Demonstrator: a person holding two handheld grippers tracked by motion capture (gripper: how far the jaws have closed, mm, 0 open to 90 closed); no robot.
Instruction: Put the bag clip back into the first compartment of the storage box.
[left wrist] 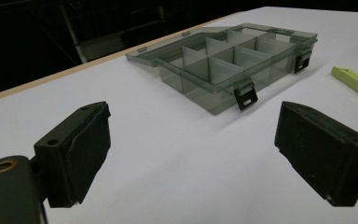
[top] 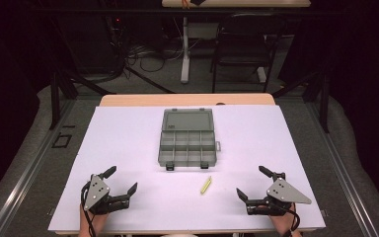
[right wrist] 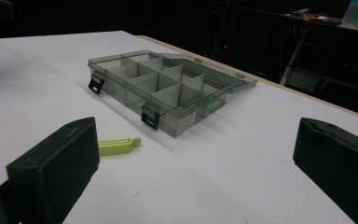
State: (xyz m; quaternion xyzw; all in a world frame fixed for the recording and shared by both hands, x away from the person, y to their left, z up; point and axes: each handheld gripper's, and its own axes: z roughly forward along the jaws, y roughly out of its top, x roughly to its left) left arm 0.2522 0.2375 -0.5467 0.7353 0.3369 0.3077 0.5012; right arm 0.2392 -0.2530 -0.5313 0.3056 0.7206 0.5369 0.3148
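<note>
A small yellow-green clip (top: 206,185) lies flat on the white table (top: 128,143), just in front of the right near corner of a clear grey compartment box (top: 187,147) whose lid is folded back open and whose compartments look bare. The left tool (top: 121,180) and right tool (top: 250,182) rest near the table's front edge, well apart on either side of the clip. Both have jaws spread wide with nothing between them.

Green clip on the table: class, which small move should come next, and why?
Probably the right gripper should reach toward the green clip. Its jaws stand open and empty, the clip lies loose on the table nearer that gripper than the left one, and the organiser box sits open just beyond.
</note>
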